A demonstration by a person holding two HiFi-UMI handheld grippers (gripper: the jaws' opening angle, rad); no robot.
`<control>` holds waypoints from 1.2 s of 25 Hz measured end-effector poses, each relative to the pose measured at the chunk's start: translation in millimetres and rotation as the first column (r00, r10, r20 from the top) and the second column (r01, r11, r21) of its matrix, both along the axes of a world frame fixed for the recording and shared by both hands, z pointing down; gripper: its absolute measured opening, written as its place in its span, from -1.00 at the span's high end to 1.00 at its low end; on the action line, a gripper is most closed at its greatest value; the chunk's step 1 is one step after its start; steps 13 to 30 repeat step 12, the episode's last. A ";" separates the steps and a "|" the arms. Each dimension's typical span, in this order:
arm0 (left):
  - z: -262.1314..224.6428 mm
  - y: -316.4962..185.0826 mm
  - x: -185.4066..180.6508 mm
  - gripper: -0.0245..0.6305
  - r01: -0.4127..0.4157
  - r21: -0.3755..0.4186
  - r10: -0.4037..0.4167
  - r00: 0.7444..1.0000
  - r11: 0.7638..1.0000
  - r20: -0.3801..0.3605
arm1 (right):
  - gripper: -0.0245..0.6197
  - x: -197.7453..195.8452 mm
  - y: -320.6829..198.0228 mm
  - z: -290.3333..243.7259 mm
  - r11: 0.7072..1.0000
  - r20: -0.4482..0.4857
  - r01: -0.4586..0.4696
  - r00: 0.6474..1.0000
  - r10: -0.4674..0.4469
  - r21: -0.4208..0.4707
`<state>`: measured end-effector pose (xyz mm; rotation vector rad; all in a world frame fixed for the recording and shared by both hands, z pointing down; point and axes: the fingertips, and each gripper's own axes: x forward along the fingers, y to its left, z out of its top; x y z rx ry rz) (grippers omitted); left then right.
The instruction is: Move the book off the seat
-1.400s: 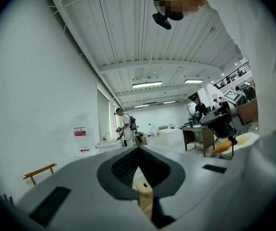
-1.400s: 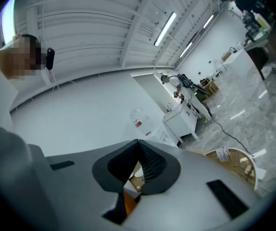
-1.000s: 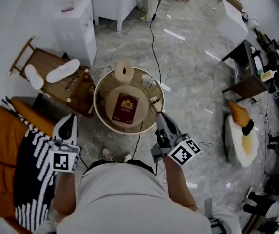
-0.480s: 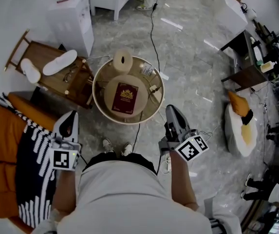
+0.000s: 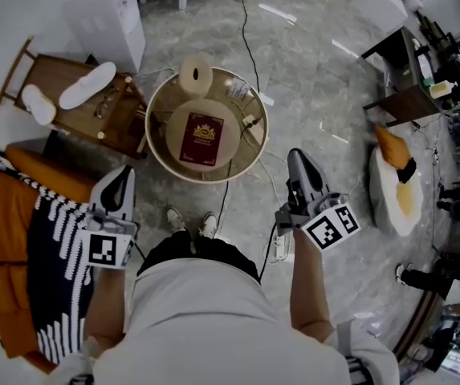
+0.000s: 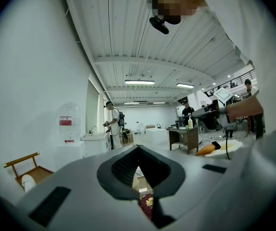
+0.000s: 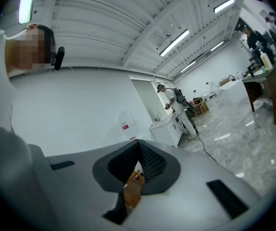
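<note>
A maroon book (image 5: 201,139) with a gold crest lies flat on the round beige seat (image 5: 177,147), inside a round rimmed table (image 5: 154,135). In the head view my left gripper (image 5: 120,175) is held out left of the table, apart from it, and its jaws look shut and empty. My right gripper (image 5: 298,159) is held out right of the table's rim, shut with nothing in it. The left gripper view shows its jaw tips (image 6: 138,149) together, with the book (image 6: 147,205) seen through the gap below them. The right gripper view shows its tips (image 7: 138,142) together too.
A tissue roll (image 5: 195,76) stands at the table's far edge. A wooden rack with white slippers (image 5: 85,87) and an orange armchair with a striped throw (image 5: 29,239) are at the left. A cable (image 5: 246,30) crosses the floor. An orange cushion (image 5: 394,189) lies at the right.
My right gripper has drawn away from the table's rim toward the right. The left gripper has dropped a little. The book has stayed on the seat.
</note>
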<state>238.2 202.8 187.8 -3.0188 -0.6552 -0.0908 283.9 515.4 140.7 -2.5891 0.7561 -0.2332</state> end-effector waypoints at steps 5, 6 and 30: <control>1.6 5.7 -1.6 0.87 -0.012 -0.005 0.012 1.000 1.000 0.005 | 0.86 -5.2 -6.7 3.5 1.000 0.006 0.005 1.000 -0.005 0.017; 0.8 5.9 -2.4 0.87 -0.011 -0.006 0.011 1.000 1.000 0.002 | 0.85 -6.8 -8.0 3.9 1.000 0.006 0.008 1.000 -0.008 0.019; -4.3 4.8 -13.4 0.87 -0.002 0.000 0.002 1.000 1.000 0.000 | 0.85 -17.4 -9.1 0.9 1.000 0.007 0.021 1.000 -0.021 0.017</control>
